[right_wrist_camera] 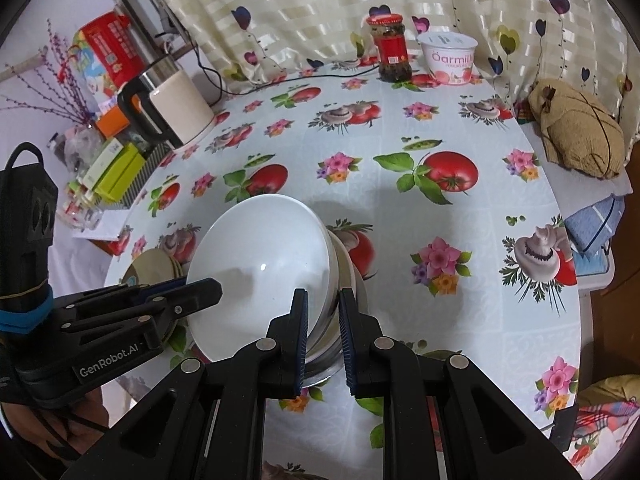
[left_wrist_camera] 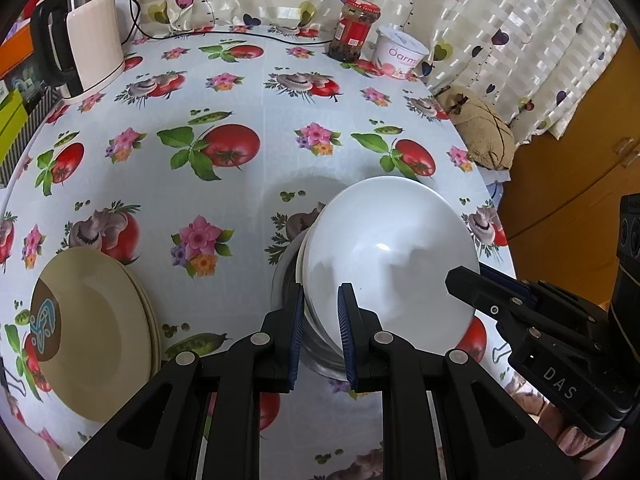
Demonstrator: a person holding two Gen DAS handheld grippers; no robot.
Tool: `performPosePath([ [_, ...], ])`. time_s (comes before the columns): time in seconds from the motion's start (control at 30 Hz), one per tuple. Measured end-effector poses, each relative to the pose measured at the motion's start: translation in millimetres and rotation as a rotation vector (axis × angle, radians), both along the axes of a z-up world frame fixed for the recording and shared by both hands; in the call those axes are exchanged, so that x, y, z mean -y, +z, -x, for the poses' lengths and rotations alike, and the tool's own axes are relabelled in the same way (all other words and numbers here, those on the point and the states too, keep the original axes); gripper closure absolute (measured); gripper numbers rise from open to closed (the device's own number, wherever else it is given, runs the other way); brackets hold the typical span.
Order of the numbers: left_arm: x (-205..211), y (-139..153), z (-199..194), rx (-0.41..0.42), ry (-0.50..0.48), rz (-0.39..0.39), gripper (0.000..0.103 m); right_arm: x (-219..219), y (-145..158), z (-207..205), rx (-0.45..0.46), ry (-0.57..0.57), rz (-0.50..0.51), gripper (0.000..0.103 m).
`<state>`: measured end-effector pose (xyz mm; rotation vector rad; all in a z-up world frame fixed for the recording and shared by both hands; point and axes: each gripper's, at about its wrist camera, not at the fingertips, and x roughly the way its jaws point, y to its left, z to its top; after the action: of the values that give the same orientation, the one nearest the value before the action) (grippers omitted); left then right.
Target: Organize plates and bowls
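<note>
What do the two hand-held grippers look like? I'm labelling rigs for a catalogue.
Both are black plastic linkages with silver pivot pins and blue ribbed pads. The left hand-held gripper reads "GenRobot.AI", with blue tape and a black cable at its rear. The right hand-held gripper bears the letters "DAS".

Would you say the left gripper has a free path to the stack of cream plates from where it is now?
Probably yes. The cream plates lie beside the left gripper, with only bare tablecloth between. But its fingers straddle the white bowl rim, so it would need to let go first.
</note>
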<state>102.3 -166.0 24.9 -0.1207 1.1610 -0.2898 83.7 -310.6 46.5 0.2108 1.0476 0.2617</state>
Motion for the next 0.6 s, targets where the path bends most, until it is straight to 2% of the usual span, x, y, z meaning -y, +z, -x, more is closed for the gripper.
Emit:
performPosePath([
  [0.6,-1.3,-8.0,-3.7,-0.018,-0.004,0.012,0.085,-3.0,-6.9,-4.7,-0.025,0.008,0.019,0.085],
])
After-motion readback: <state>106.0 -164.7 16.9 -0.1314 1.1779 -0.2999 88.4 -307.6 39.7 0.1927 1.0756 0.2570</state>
